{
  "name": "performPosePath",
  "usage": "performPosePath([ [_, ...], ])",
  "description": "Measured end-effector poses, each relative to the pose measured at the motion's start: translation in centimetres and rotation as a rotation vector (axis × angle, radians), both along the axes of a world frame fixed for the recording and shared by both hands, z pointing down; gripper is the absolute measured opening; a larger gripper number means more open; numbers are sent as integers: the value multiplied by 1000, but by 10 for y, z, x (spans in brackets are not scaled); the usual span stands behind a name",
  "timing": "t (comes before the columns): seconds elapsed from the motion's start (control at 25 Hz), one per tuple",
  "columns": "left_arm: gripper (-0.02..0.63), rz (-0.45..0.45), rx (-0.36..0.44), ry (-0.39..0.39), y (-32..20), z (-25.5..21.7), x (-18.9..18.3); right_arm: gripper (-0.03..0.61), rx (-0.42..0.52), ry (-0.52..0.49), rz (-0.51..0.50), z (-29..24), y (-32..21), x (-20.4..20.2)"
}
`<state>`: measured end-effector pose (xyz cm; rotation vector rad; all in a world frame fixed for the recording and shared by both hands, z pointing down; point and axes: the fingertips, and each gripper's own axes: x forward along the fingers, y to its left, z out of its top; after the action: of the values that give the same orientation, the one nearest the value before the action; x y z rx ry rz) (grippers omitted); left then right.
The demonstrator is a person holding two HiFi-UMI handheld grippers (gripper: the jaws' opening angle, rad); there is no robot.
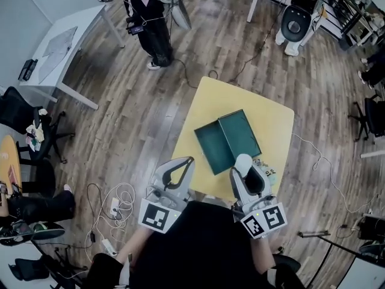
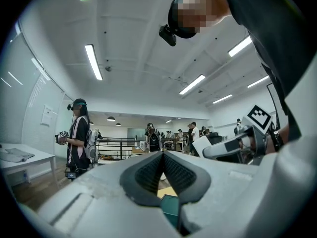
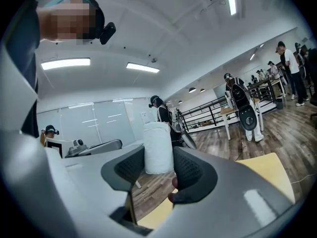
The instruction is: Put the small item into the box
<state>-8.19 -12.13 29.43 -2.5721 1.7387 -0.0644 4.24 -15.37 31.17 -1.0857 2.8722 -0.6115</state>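
Head view: you are holding the small white item (image 1: 243,161) just short of the open green box (image 1: 228,140).
Your right gripper (image 3: 158,162) is gripping the item from both sides, so it is standing upright and should not slip. It is waiting at the lower centre of the frame, below the box on the yellow table (image 1: 210,104). Your left gripper (image 2: 162,157), at the lower left, is resting empty with its jaws together, probably because one gripper is enough here.
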Motion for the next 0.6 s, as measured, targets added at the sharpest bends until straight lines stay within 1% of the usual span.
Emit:
performPosePath([
  [0.12, 2, 52, -6, 6, -19, 2, -3, 184, -11, 8, 34, 3, -12, -8],
  [0.32, 2, 160, 10, -3, -42, 3, 2, 184, -39, 26, 102, 10, -27, -11],
  [0.6, 2, 273, -33, 4, -65, 23, 5, 184, -67, 38, 188, 19, -44, -16],
])
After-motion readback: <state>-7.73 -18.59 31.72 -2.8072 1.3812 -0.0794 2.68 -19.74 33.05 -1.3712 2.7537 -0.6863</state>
